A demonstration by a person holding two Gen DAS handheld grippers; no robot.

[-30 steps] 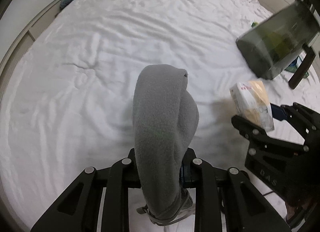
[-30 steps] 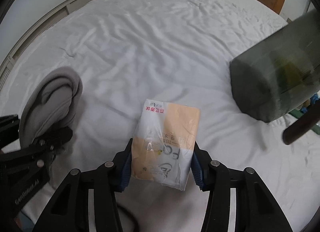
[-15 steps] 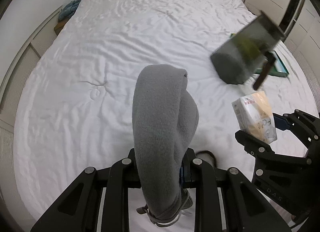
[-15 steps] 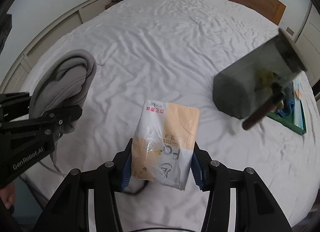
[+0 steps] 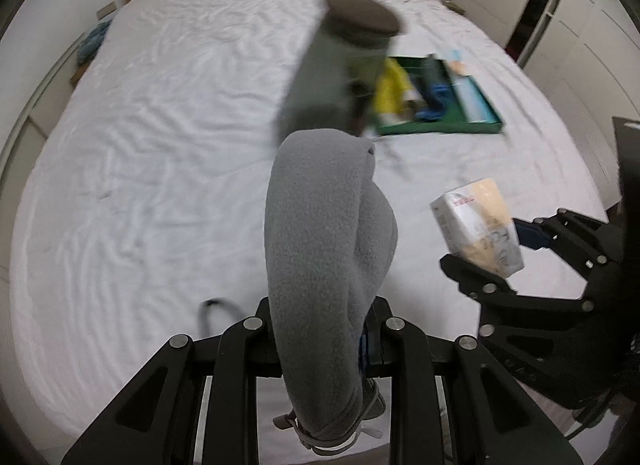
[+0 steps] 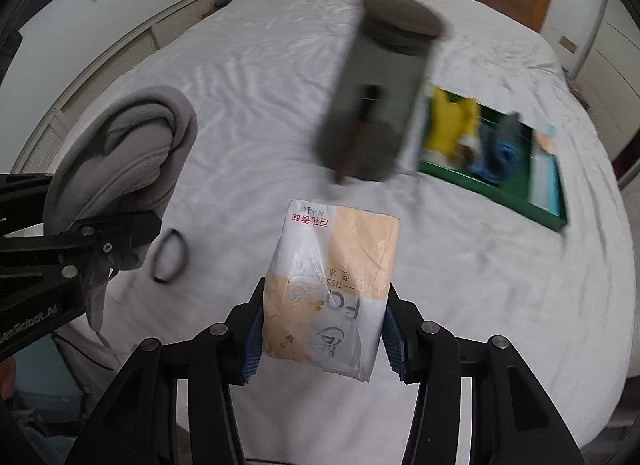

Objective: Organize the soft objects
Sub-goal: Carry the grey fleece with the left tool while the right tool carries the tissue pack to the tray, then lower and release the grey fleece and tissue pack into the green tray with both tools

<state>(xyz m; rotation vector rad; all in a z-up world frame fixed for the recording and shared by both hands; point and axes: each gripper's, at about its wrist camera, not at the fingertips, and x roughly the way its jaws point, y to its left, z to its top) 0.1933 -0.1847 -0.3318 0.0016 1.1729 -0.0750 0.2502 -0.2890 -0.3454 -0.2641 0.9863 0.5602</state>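
Left hand-held gripper (image 5: 320,329): I have it clamped narrow on a folded grey fleece cloth (image 5: 320,249), carried above the bed (image 5: 160,145). Right hand-held gripper (image 6: 324,329): my jaws pinch a tissue pack (image 6: 336,281). Green tray (image 6: 552,217) of soft items lies on the bed; a black hair tie (image 6: 170,255) lies nearby.

Grey fleece cloth (image 5: 320,249): folded into a thick roll, clamped at its lower end, standing upright above the white bed (image 5: 160,145). Tissue pack (image 6: 332,289): clear wrap, peach and white panels, red print, gripped by both long sides, held clear of the sheet. Green tray (image 6: 556,221): resting on the bed, containing yellow and blue soft items.
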